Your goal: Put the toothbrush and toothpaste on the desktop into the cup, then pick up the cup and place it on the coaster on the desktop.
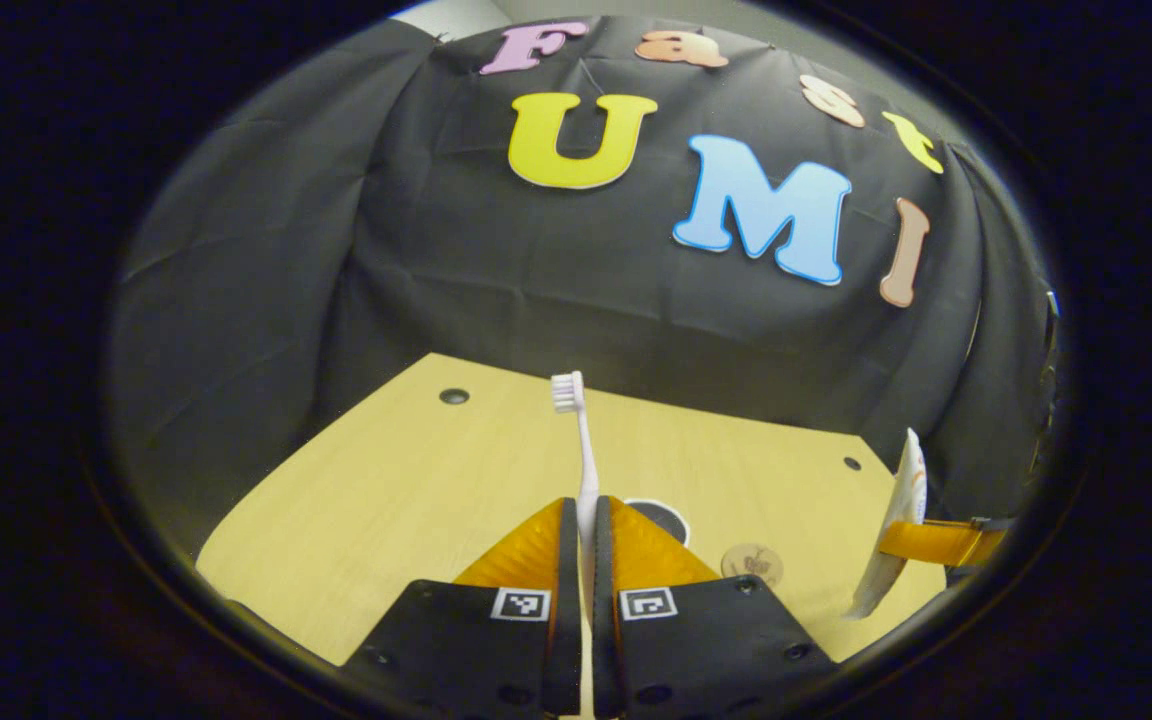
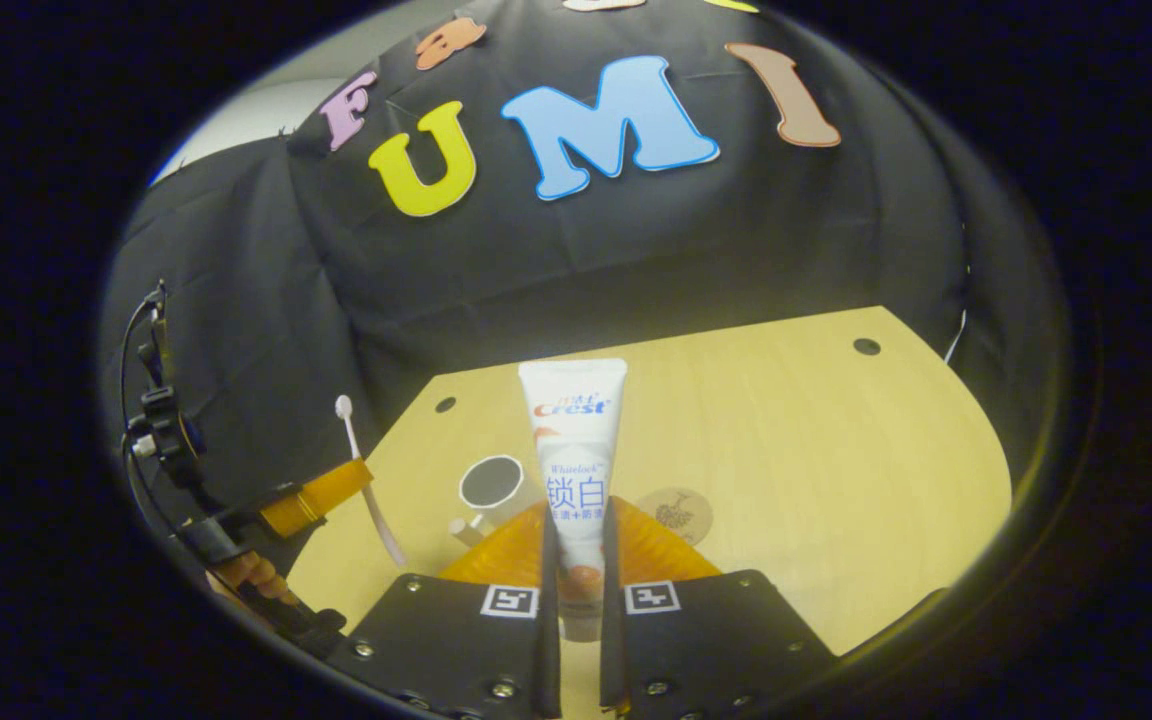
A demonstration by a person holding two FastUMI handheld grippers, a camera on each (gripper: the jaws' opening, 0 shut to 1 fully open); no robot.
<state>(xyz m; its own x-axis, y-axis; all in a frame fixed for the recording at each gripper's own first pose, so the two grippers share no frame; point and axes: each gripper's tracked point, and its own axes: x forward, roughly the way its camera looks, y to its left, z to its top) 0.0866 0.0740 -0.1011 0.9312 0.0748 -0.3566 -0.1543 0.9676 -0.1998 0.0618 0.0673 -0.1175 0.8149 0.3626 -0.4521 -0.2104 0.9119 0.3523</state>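
Observation:
My left gripper (image 1: pixel 588 508) is shut on the handle of a white toothbrush (image 1: pixel 576 420), which stands upright with its bristle head up, above the wooden desktop (image 1: pixel 386 500). My right gripper (image 2: pixel 576 512) is shut on a white toothpaste tube (image 2: pixel 574 430), held upright above the desk. A white cup (image 2: pixel 492 483) with a dark inside stands on the desk between both grippers, its rim also peeking out as the cup (image 1: pixel 664 517) behind my left fingers. The round brown coaster (image 2: pixel 678 512) lies right of the cup, seen too as the coaster (image 1: pixel 752 564).
The left gripper (image 2: pixel 331 495) with the toothbrush (image 2: pixel 361 470) and a hand (image 2: pixel 246 575) show at the left of the right gripper view. The right gripper (image 1: pixel 936 540) carries the toothpaste (image 1: pixel 904 500). Small dark holes (image 1: pixel 454 396) (image 2: pixel 866 346) mark the desk's far corners.

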